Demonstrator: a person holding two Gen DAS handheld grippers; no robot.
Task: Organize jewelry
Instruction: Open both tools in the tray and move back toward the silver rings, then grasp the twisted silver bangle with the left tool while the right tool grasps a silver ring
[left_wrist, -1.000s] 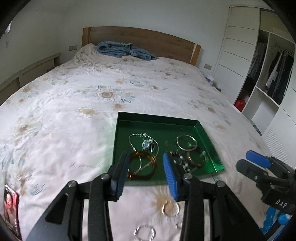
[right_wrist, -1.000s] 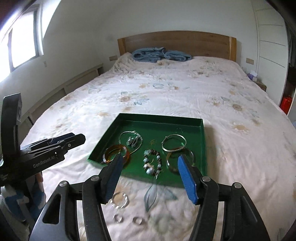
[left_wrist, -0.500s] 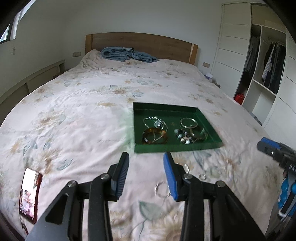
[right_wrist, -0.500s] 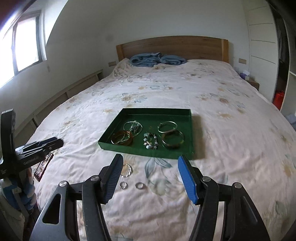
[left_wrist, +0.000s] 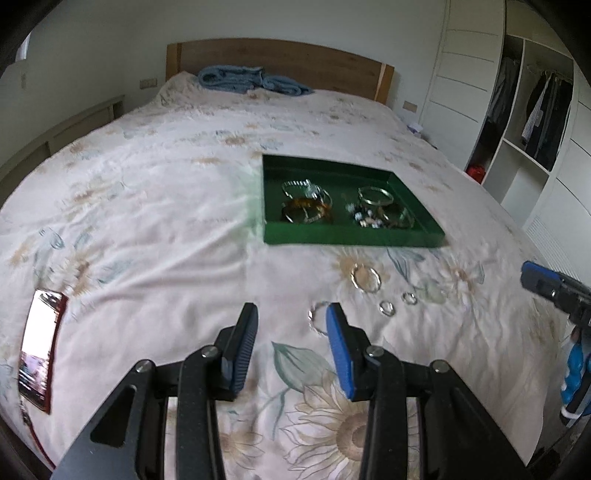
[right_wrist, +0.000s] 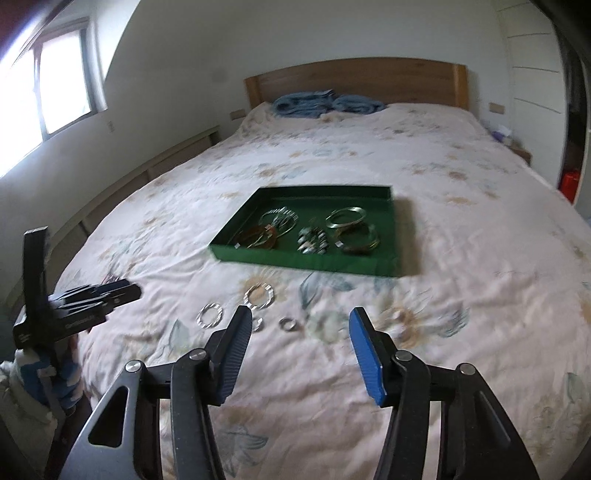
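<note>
Hovering above the floral cream bedspread, the left gripper has its blue-padded fingers spread with nothing between them, and the right gripper is likewise released and holds nothing. A shallow green rectangular tray sits on the bed well ahead of both grippers. Inside it lie an amber-brown bangle, a silver chain piece, a beaded bracelet, a thin silver bangle and a dull gold bangle.

On the bedspread between the tray and the grippers lies loose jewelry: a large wavy silver ring-shaped hoop just in front of the tray, a second wavy silver hoop to its left, and two small silver finger rings, one partly hidden behind the right gripper's left finger. In the left wrist view the second hoop sits right beside the tip of the left gripper's blue finger; whether they touch cannot be told.

A smartphone in a red case lies near the bed's left edge. A folded blue blanket rests against the wooden headboard.
</note>
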